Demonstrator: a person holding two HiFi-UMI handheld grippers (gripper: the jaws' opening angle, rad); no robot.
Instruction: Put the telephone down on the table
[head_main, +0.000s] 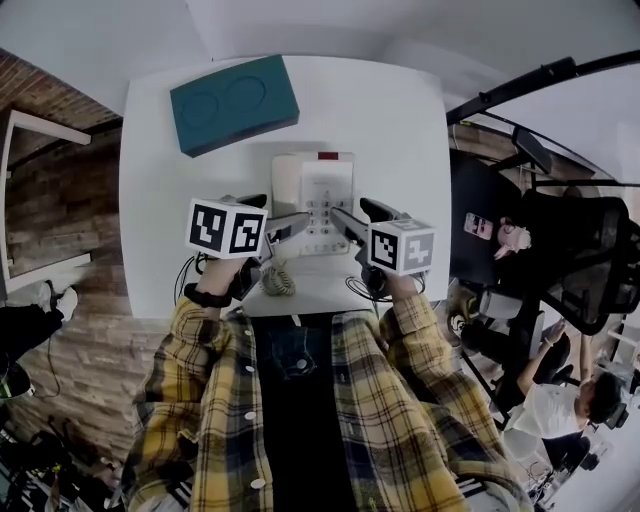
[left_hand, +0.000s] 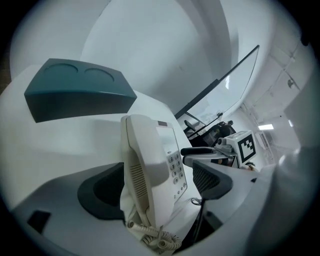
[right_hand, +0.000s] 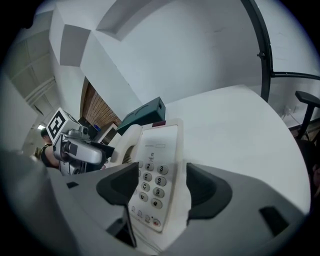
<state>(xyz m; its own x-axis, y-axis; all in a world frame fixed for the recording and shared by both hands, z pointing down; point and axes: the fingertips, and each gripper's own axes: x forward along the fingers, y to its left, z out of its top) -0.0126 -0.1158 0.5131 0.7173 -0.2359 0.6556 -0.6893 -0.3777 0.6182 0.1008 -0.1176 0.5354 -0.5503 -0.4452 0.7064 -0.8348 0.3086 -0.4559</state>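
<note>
A cream desk telephone (head_main: 315, 195) with its handset on the left and a coiled cord (head_main: 278, 280) at its near end is over the white table (head_main: 400, 130). My left gripper (head_main: 290, 225) is shut on its near left corner and my right gripper (head_main: 345, 222) on its near right corner. The left gripper view has the telephone (left_hand: 155, 170) edge-on between the dark pads (left_hand: 100, 192), with the right gripper (left_hand: 200, 152) beyond. In the right gripper view the keypad (right_hand: 152, 182) fills the gap between the pads (right_hand: 207, 187). Whether the base touches the table cannot be told.
A teal box (head_main: 233, 103) with two round dents lies at the table's far left. Black office chairs (head_main: 580, 250) and a seated person (head_main: 570, 400) are to the right. A brick wall (head_main: 60, 170) and a white shelf (head_main: 30, 200) are on the left.
</note>
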